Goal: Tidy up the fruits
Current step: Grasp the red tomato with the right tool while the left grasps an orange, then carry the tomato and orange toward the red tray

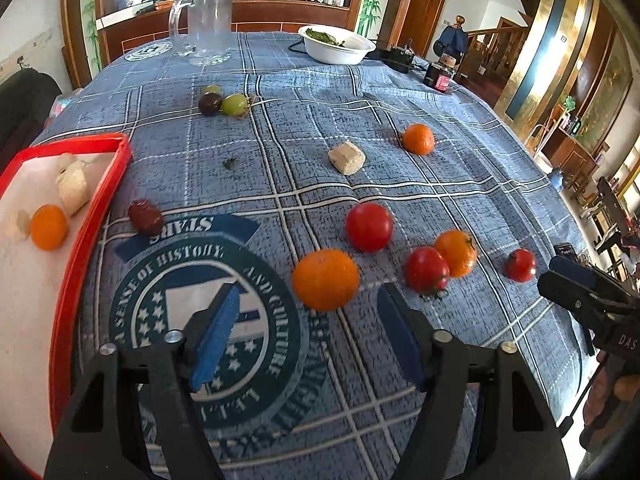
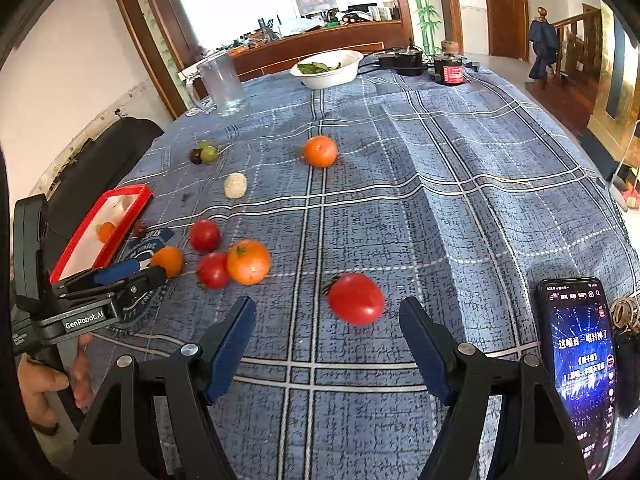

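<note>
My left gripper [image 1: 310, 312] is open low over the blue checked cloth, and an orange [image 1: 326, 280] lies just ahead between its blue pads [image 1: 218, 320], untouched. At the left is the red-rimmed tray [image 1: 120, 148], holding a small orange [image 1: 48, 227] and pale chunks [image 1: 74, 188]. My right gripper [image 2: 328, 316] is open too, with a red tomato [image 2: 356, 298] loose between its fingertips. Two tomatoes [image 1: 369, 227] and an orange [image 1: 456, 253] lie in between. Farther off are another orange [image 1: 418, 139], a pale chunk [image 1: 346, 157], a dark red date [image 1: 145, 217] and grapes [image 1: 222, 103].
A glass mug [image 1: 208, 24] and a white bowl of greens [image 1: 338, 44] stand at the table's far edge, beside black devices and a red-labelled jar [image 2: 452, 70]. A lit phone [image 2: 580, 360] lies right of my right gripper. A hand [image 2: 44, 392] holds the left gripper [image 2: 152, 269].
</note>
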`<state>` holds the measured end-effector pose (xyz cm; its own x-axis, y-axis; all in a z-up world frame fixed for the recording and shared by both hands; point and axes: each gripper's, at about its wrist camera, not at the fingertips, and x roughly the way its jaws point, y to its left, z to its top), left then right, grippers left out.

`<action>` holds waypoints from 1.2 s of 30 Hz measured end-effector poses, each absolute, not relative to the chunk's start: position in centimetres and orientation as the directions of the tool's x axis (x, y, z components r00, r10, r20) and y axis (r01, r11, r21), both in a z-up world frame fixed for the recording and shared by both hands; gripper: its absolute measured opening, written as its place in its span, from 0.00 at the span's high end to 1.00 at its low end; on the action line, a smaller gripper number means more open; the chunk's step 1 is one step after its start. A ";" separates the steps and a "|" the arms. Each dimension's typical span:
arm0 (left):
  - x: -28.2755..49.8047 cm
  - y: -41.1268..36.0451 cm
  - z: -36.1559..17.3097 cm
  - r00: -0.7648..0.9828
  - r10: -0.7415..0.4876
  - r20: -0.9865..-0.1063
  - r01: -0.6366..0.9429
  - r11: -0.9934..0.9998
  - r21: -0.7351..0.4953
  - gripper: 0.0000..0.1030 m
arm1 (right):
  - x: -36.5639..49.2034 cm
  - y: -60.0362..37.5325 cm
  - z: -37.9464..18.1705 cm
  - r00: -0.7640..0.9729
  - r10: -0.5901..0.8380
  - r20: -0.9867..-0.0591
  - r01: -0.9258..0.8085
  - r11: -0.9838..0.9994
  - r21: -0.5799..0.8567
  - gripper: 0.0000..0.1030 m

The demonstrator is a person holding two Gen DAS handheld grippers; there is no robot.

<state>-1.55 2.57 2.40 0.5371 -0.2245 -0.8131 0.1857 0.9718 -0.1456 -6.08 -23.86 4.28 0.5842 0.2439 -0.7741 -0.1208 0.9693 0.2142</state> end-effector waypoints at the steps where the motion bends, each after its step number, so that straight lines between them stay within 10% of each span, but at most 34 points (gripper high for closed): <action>1: -1.3 2.5 2.3 0.532 -0.225 -0.816 0.187 0.971 -0.146 0.43 | -5.9 -23.9 4.1 0.582 0.243 -0.776 -0.118 0.970 0.215 0.28; 19: -0.1 1.6 1.4 0.512 -0.269 -0.816 0.196 0.961 -0.194 0.69 | -4.2 -24.2 1.9 0.557 0.172 -0.813 -0.083 0.985 0.151 0.65; 36: -1.5 2.5 3.2 0.565 -0.267 -0.781 0.195 0.963 -0.187 0.70 | -5.4 -23.0 4.8 0.607 0.240 -0.758 -0.147 0.971 0.190 0.65</action>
